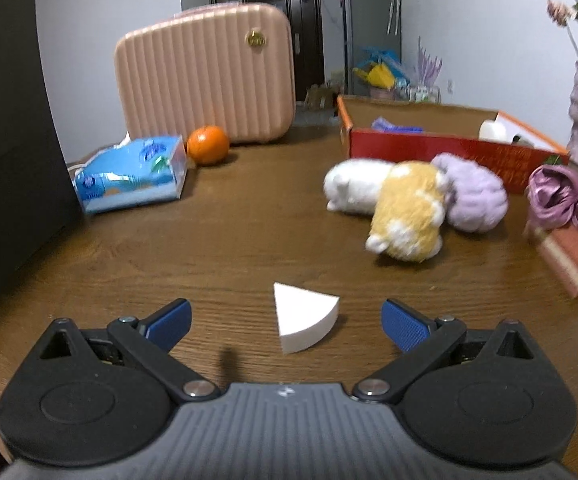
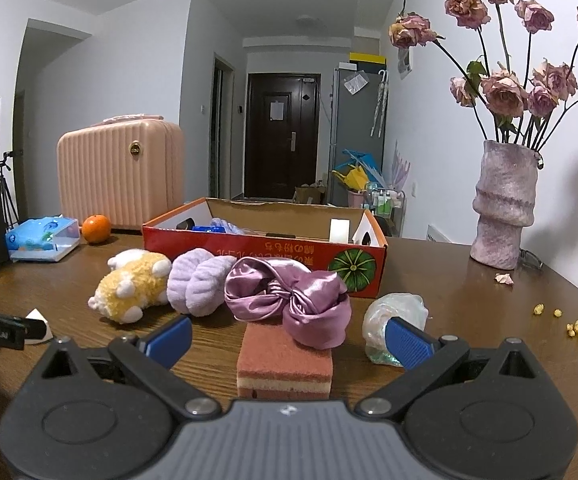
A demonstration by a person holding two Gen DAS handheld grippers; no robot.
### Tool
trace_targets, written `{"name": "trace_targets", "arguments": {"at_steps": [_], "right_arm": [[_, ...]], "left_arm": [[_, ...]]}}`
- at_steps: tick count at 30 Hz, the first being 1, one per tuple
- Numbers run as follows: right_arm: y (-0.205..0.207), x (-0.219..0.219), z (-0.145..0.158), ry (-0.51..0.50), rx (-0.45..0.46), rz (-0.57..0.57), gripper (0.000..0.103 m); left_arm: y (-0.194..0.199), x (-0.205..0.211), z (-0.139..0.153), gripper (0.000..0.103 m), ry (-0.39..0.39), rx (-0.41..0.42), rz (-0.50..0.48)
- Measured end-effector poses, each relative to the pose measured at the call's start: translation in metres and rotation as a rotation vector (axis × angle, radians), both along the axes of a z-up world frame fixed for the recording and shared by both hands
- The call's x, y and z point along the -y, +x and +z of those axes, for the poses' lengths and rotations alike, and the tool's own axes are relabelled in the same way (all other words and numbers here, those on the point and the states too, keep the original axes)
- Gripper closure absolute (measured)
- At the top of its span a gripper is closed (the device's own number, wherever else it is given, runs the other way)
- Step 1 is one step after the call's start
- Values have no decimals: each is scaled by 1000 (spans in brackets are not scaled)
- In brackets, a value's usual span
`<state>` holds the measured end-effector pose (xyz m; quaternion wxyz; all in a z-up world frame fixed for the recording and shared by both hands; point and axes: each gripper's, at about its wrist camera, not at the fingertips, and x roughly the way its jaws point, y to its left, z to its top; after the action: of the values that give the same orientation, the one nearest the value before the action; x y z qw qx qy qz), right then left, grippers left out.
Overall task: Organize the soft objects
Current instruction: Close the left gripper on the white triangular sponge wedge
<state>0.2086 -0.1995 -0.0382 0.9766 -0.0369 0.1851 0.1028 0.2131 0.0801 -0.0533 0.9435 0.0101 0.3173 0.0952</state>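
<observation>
Between the left gripper's (image 1: 285,322) spread fingers sits a white sponge wedge (image 1: 304,317); right gripper (image 2: 287,338) likewise spread.

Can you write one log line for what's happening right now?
left gripper: open, around white sponge wedge | right gripper: open, around pink sponge | box: waiting

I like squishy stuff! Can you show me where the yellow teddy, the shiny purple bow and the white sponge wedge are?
yellow plush toy (image 2: 129,290), right wrist view, on its furry belly.
purple satin bow (image 2: 289,300), right wrist view, on its knot.
white sponge wedge (image 1: 303,308), left wrist view, on its flat top.
</observation>
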Motion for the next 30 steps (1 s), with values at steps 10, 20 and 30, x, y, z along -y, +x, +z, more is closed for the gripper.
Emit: {"name": "trace_targets", "arguments": {"at_steps": [10,20,30], "right_arm": [[4,0,-4,-6,-12,-9,0],[7,-2,-7,-23,-18,-21,0],[8,-3,-8,-28,-21,-21,0]], "left_arm": [[14,-13,-8,10,-19,-19,-4],[21,-14,-13,41,-77,-57,-69],[19,-8,-12,69,-74,-43,-97]]}}
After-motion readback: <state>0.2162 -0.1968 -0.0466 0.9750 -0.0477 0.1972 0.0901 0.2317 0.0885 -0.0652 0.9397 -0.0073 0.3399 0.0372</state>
